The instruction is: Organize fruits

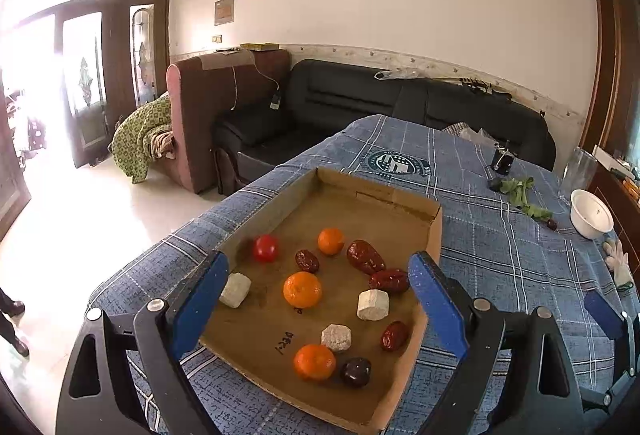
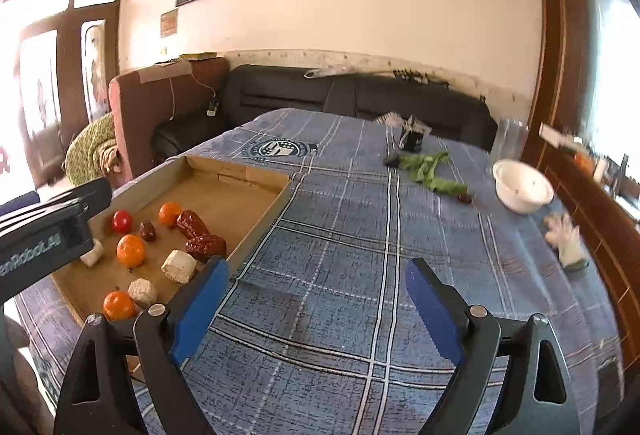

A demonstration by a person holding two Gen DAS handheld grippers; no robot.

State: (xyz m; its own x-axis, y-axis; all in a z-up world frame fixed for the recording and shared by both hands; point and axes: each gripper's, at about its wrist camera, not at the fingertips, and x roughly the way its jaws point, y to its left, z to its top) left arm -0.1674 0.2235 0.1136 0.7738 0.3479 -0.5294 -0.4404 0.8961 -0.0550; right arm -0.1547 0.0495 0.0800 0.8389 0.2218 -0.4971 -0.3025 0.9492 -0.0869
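Note:
A shallow cardboard tray (image 1: 434,231) lies on the blue plaid tablecloth and also shows at the left of the right wrist view (image 2: 260,211). In it lie three oranges (image 1: 302,289), a red tomato (image 1: 265,248), several red dates (image 1: 365,256), three white blocks (image 1: 373,304) and a dark plum (image 1: 355,372). My left gripper (image 1: 318,305) is open and empty, hovering over the tray's near part. My right gripper (image 2: 316,309) is open and empty over bare cloth to the right of the tray.
A white bowl (image 2: 522,186) stands at the table's right side, with green leaves (image 2: 430,171), a loose date (image 2: 465,198) and a small black device (image 2: 414,137) beyond. A white glove (image 2: 566,239) lies near the right edge. Sofas stand behind the table.

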